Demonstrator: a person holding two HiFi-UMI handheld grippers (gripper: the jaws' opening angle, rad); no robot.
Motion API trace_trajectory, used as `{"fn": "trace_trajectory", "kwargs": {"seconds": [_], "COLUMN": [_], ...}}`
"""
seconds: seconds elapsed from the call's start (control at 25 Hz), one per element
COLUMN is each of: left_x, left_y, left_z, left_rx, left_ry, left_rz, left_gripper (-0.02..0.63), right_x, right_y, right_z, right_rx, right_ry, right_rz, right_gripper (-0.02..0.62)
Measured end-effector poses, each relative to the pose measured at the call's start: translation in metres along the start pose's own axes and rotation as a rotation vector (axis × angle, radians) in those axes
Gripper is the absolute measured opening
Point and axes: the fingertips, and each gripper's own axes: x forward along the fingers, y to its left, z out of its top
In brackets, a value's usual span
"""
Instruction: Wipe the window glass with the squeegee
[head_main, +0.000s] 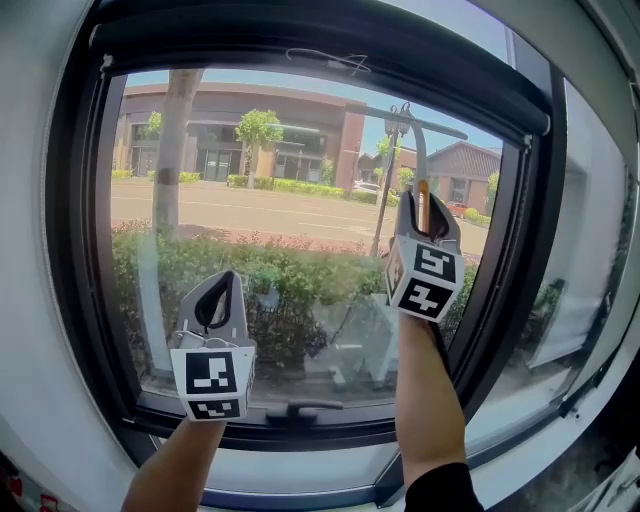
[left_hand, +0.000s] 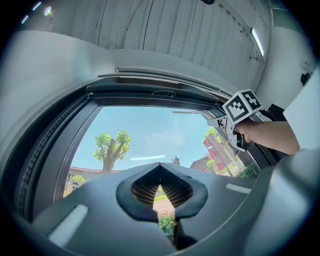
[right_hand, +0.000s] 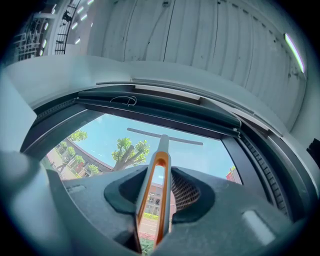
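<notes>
The squeegee (head_main: 420, 165) has a grey neck and an orange-edged handle (right_hand: 156, 192). Its thin blade (right_hand: 165, 136) lies across the upper part of the window glass (head_main: 290, 210), just under the top of the dark frame. My right gripper (head_main: 425, 215) is shut on the handle and points up at the glass. My left gripper (head_main: 214, 303) is held lower and to the left, in front of the pane, shut with nothing between its jaws. In the left gripper view the right gripper (left_hand: 227, 126) shows at the right with a forearm behind it.
A dark window frame (head_main: 75, 230) surrounds the pane, with a lever handle (head_main: 300, 409) on the bottom rail. A second pane (head_main: 590, 270) adjoins at the right. Outside are a hedge, a tree trunk, a street and buildings.
</notes>
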Motion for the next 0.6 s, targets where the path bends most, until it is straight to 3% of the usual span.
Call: {"fn": "trace_trajectory", "kwargs": {"seconds": [0.6], "left_x": [-0.019], "left_y": [-0.029], "left_z": [-0.056], "left_rx": [-0.042], "left_ry": [0.096], "left_rz": [-0.057], "left_gripper": [0.015], "right_x": [-0.074], "right_y": [0.018], "right_z": [-0.066], "right_rx": [-0.015], "right_ry": [0.067], "right_rz": [0.031], "right_gripper": [0.117]}}
